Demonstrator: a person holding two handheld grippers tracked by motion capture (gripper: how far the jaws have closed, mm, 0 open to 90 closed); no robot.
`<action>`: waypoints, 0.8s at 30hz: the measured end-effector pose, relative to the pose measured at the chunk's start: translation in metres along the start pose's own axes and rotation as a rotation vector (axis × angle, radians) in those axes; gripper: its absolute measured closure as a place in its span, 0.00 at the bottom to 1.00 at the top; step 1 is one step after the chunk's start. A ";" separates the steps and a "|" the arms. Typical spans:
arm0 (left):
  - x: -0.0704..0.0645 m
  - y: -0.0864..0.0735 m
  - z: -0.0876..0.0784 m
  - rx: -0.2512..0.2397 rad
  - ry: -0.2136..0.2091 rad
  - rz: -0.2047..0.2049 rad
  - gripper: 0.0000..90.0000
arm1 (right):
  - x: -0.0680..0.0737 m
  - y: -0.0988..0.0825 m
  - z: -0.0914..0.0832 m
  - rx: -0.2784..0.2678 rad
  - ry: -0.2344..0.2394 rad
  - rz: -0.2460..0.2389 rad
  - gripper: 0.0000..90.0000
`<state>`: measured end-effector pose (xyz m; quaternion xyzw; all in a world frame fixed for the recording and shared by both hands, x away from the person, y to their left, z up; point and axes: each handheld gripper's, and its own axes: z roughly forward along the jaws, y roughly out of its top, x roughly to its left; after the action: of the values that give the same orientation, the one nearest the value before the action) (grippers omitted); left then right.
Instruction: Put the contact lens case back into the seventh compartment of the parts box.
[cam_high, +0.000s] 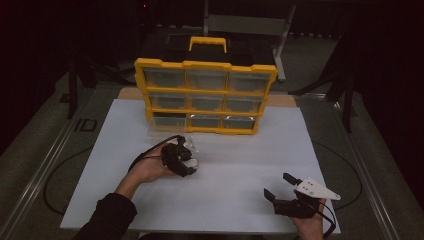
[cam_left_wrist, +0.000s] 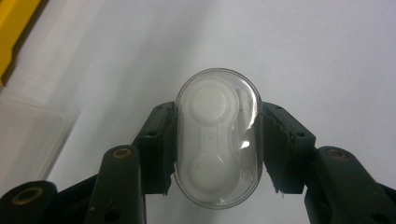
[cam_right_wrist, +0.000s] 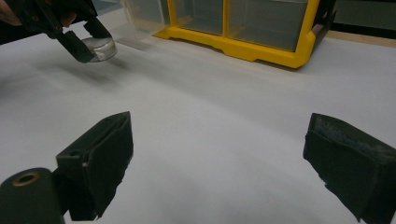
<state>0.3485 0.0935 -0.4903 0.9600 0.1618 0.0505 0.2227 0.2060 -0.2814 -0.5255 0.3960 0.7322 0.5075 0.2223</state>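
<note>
left gripper (cam_high: 186, 159) clamped on clear oval case (cam_left_wrist: 217, 140), above counter (cam_high: 235, 180) at seven o'clock of yellow organiser (cam_high: 205, 95). smooth dome could squirt out. right gripper (cam_high: 280, 187) wide, empty.

dim room; white board (cam_high: 240, 190) on a grey table (cam_high: 45, 150); metal frame (cam_high: 245, 22) behind, in darkness

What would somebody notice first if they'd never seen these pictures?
Probably the yellow organizer with clear drawers, standing at the far end of the white board. Next, the clear case squeezed between the left gripper jaws, just above the board. The right gripper waits with open jaws, near the front right.
</note>
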 end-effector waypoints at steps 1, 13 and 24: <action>0.000 0.000 -0.001 0.001 0.005 0.004 0.55 | 0.000 0.000 0.000 0.001 -0.001 0.000 0.09; 0.006 0.003 -0.023 -0.034 0.039 -0.008 0.55 | 0.000 0.000 0.000 -0.002 -0.003 0.002 0.09; 0.010 0.005 -0.039 -0.054 0.067 -0.009 0.55 | 0.000 0.000 -0.001 -0.002 -0.007 0.006 0.09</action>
<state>0.3529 0.1086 -0.4525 0.9507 0.1722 0.0859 0.2431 0.2057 -0.2822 -0.5252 0.3997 0.7298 0.5075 0.2235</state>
